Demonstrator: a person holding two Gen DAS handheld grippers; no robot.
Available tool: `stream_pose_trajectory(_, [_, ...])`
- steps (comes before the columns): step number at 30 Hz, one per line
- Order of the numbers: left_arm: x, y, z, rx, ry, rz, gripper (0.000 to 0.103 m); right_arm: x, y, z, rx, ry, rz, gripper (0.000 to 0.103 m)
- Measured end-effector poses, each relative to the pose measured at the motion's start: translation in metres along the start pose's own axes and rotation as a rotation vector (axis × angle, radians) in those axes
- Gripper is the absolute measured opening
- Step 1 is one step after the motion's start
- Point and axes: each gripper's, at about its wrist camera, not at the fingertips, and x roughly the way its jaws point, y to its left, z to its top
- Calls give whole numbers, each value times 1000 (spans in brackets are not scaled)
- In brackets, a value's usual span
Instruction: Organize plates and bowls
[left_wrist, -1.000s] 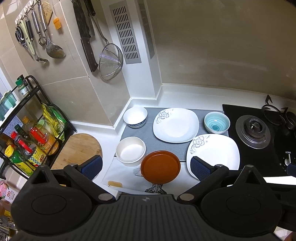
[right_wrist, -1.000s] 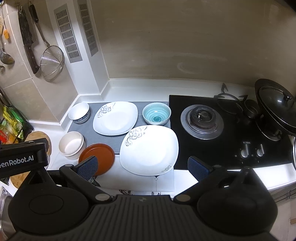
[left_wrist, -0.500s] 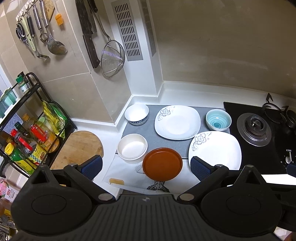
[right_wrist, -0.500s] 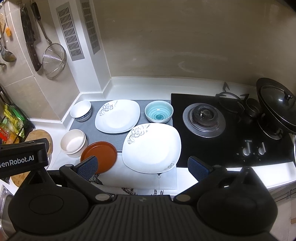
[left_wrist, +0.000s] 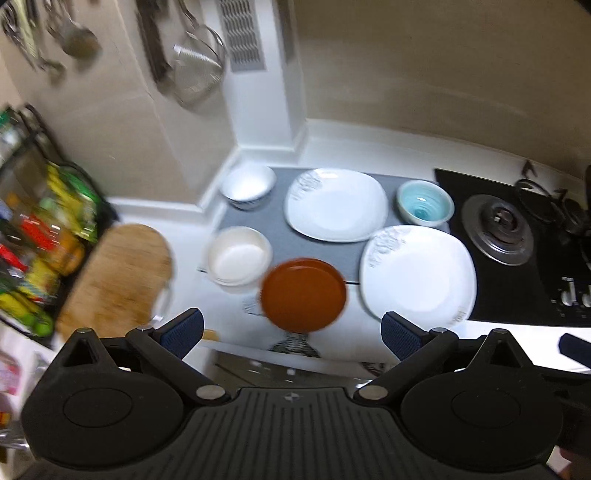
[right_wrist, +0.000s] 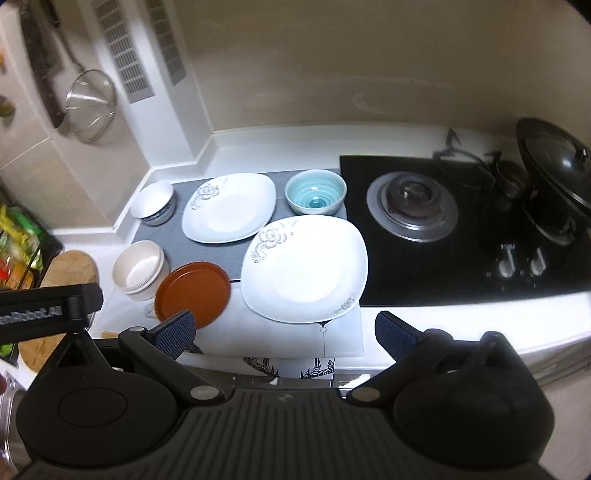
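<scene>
On the counter lie two white square plates with flower prints, the far one (left_wrist: 336, 205) (right_wrist: 229, 207) and the near, larger one (left_wrist: 417, 272) (right_wrist: 304, 267). A brown round plate (left_wrist: 303, 293) (right_wrist: 192, 293) sits at the front. A teal bowl (left_wrist: 424, 202) (right_wrist: 316, 192), a white bowl with blue rim (left_wrist: 248, 186) (right_wrist: 154, 203) and a cream bowl stack (left_wrist: 239, 255) (right_wrist: 139, 269) stand around them. My left gripper (left_wrist: 291, 330) is open and empty above the counter's front edge. My right gripper (right_wrist: 284, 330) is open and empty, short of the large plate.
A grey mat (left_wrist: 275, 236) lies under the far dishes. A black gas hob (right_wrist: 443, 221) with a lidded pan (right_wrist: 554, 170) is at the right. A wooden board (left_wrist: 118, 273) and a condiment rack (left_wrist: 40, 236) are at the left. Utensils and a strainer (right_wrist: 90, 107) hang on the wall.
Both grippers have moved closer to the dishes and slightly left to right in view; the left wrist view is now motion-blurred. Nothing was taken hold of.
</scene>
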Motion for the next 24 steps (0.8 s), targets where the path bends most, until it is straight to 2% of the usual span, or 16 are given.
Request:
stream_pose_trajectory(3, [34, 7, -5, -14, 14, -85, 100, 22, -21, -10, 41, -44, 70, 103])
stream_pose_trajectory(6, [73, 23, -4, -79, 46, -289, 100, 43, -43, -20, 45, -115, 170, 103])
stream_pose_trajectory(9, [119, 23, 9, -38, 150, -360, 100, 68, -48, -18, -50, -101, 70, 103])
stream_pose_trajectory(12, [162, 18, 24, 38, 180, -416, 98, 96, -65, -14, -3, -106, 82, 103])
stream_pose_trajectory(14, [192, 13, 35, 54, 231, -421, 83, 120, -81, -10, 70, -86, 102, 103])
stream_pose_trajectory(15, [210, 11, 41, 57, 268, -437, 72, 133, -87, -6, 119, -54, 90, 103])
stream_pose_trajectory(16, [225, 10, 46, 48, 305, -472, 66, 144, -93, -2, 180, -34, 108, 103])
stream_pose_trajectory(18, [255, 10, 57, 4, 376, -531, 54, 159, -106, 2, 301, -37, 196, 101])
stream_pose_trajectory(20, [280, 2, 67, 29, 398, -528, 52, 170, -110, 8, 379, -42, 214, 96])
stream_pose_trajectory(22, [300, -5, 77, 54, 401, -512, 45, 177, -107, 17, 358, -56, 182, 92])
stream_pose_trajectory(24, [317, -7, 83, 59, 442, -530, 37, 180, -108, 28, 322, -64, 166, 82])
